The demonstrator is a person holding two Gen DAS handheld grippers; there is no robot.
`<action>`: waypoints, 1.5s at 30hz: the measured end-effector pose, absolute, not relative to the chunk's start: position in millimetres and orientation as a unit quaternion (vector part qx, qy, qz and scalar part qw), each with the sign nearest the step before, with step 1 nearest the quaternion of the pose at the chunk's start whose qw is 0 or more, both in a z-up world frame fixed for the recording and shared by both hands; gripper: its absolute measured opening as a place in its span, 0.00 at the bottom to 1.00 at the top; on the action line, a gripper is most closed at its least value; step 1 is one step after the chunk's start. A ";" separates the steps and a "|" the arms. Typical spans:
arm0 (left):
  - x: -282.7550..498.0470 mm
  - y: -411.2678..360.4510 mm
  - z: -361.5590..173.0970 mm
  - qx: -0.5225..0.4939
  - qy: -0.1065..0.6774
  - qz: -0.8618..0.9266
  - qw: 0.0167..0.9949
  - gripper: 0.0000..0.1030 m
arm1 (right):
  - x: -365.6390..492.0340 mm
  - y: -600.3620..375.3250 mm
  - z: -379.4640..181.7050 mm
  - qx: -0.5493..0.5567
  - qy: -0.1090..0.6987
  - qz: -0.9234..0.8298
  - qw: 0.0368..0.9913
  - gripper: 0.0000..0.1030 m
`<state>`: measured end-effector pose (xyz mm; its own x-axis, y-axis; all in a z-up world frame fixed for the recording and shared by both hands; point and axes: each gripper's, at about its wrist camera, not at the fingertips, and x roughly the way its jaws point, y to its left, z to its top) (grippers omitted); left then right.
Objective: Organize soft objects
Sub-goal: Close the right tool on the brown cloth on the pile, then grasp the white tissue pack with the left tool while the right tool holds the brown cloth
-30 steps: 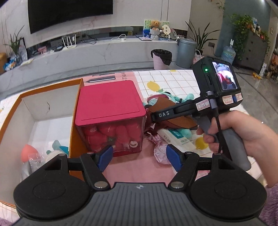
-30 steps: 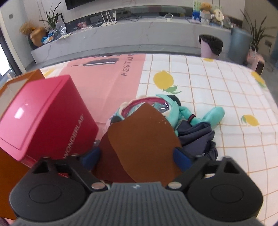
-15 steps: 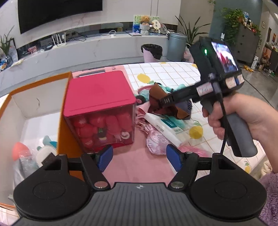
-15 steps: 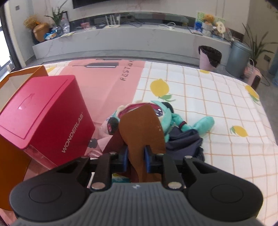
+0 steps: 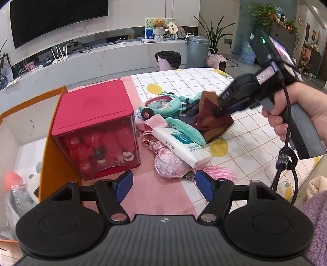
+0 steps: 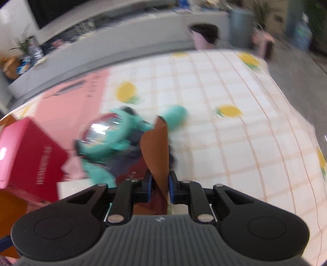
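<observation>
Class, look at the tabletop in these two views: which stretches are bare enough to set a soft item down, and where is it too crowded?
Free: the checked lemon cloth beyond and right of the teal plush; the pink strip between the left gripper and the red box. Crowded: the pile beside the box, with tissue pack, pink pouch and brown cloth clamped in the right gripper.

A long, low marble-look console (image 5: 106,55) runs along the far wall, and everything else sits relative to it. Above its left part hangs a dark curved television (image 5: 55,18). A white router (image 5: 59,55) and a teddy bear (image 5: 159,22) stand on top. Just in front of its right end are a pink waste bin (image 5: 168,59) and a grey lidded bin (image 5: 197,51), with potted plants (image 5: 214,34) behind them. Further right, a dark cabinet (image 5: 284,34) carries trailing greenery above a glossy grey floor (image 5: 235,65).
</observation>
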<state>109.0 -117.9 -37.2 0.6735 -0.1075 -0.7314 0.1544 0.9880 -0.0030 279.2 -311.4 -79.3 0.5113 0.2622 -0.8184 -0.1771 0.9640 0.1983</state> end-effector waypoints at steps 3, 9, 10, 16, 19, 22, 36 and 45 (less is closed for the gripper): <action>107.6 -118.4 -49.4 0.021 0.374 -0.109 0.921 0.80 | 286.2 -329.1 -95.5 0.067 0.503 0.087 0.857 0.19; 109.6 -123.0 -71.2 0.012 0.373 -0.132 0.918 0.78 | 295.9 -334.9 -111.4 0.162 0.521 0.111 0.830 0.32; 109.7 -125.6 -72.2 0.017 0.372 -0.133 0.919 0.78 | 297.3 -333.7 -112.1 0.168 0.520 0.118 0.829 0.32; 112.0 -139.5 -78.5 0.033 0.361 -0.130 0.923 0.78 | 302.1 -334.4 -123.4 0.212 0.529 0.125 0.812 0.38; 118.0 -146.4 -81.0 0.031 0.352 -0.135 0.926 0.78 | 302.3 -334.6 -122.6 0.210 0.527 0.125 0.814 0.23; 123.0 -153.6 -88.3 0.031 0.345 -0.142 0.927 0.78 | 301.5 -333.9 -119.3 0.199 0.522 0.125 0.820 0.21; 150.1 -131.9 -98.2 -0.177 0.364 -0.111 0.907 0.67 | 302.9 -329.2 -117.4 0.181 0.521 0.135 0.823 0.21; 159.8 -126.4 -104.7 -0.223 0.391 -0.102 0.887 0.23 | 303.1 -328.0 -117.8 0.173 0.520 0.135 0.825 0.15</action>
